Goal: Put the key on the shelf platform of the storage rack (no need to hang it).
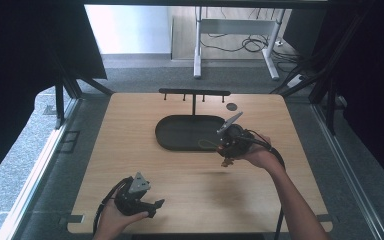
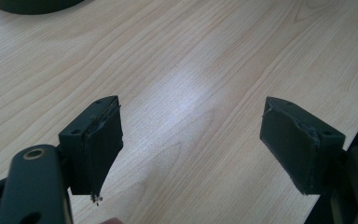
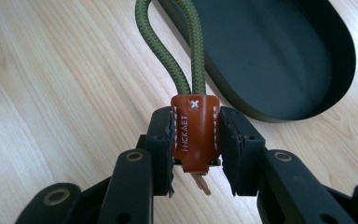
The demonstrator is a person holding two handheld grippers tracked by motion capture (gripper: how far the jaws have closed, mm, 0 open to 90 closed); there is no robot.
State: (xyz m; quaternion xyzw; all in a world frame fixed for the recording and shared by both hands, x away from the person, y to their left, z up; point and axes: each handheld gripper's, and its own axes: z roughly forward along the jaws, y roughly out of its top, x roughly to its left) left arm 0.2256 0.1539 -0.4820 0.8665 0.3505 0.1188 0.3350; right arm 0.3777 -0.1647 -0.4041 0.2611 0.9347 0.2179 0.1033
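A key fob, a brown leather tab [image 3: 193, 140] on a green cord loop [image 3: 186, 42], is clamped between the jaws of my right gripper [image 3: 197, 116]. The loop sticks out past the jaws, and a small metal end hangs under the tab. In the high view my right gripper [image 1: 223, 150] hovers at the right end of a black oval tray [image 1: 180, 131], the loop reaching over the tray's edge. My left gripper [image 1: 156, 206] is low at the table's front left. Its jaws stand wide apart over bare wood [image 2: 190, 100], holding nothing.
A black rack [image 1: 194, 92] with several short pegs stands behind the tray. A small dark disc [image 1: 231, 106] lies at the back right of the table. The tray [image 3: 279, 56] has nothing in it. The front table edge is close to my left gripper.
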